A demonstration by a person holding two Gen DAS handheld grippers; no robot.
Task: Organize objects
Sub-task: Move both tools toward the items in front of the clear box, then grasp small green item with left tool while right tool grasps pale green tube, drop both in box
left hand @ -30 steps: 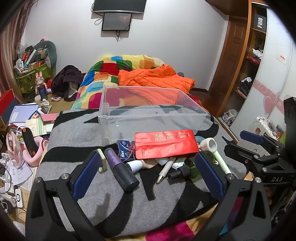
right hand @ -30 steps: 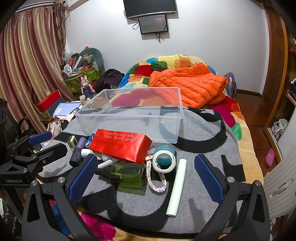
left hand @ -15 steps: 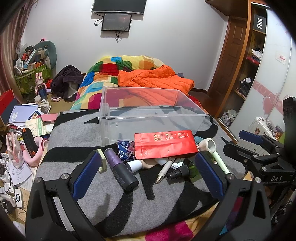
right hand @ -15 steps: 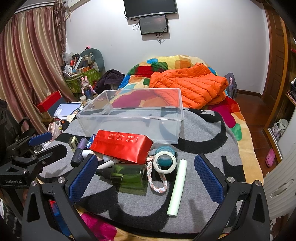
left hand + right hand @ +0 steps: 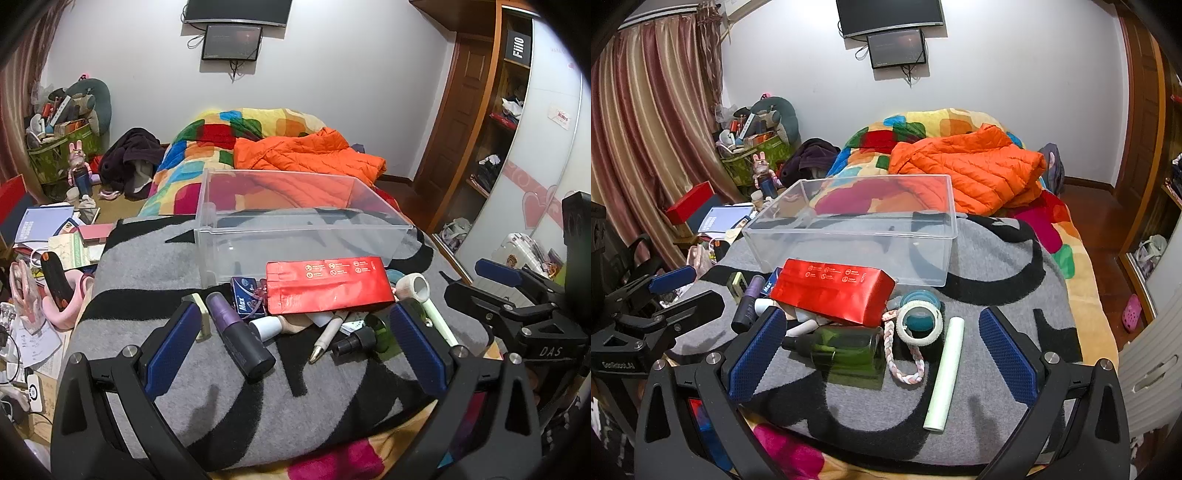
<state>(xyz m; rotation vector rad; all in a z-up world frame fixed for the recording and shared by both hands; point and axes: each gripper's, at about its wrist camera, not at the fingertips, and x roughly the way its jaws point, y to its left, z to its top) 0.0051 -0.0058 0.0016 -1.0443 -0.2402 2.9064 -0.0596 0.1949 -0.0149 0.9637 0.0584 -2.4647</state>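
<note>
Nothing packed yet: both grippers hover spread wide and empty before the pile.

Nearest the right gripper [image 5: 879, 354] lies the green bottle [image 5: 846, 349], long axis crosswise to its fingers; left gripper [image 5: 291, 345] faces the purple tube [image 5: 238, 338], clear bin [image 5: 295, 229] behind.

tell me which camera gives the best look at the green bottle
The right wrist view: the green bottle lies on its side in full sight, body and dark cap, just ahead of the open right gripper. In the left wrist view only its black cap and a sliver of green show behind the gripper's finger.
</note>
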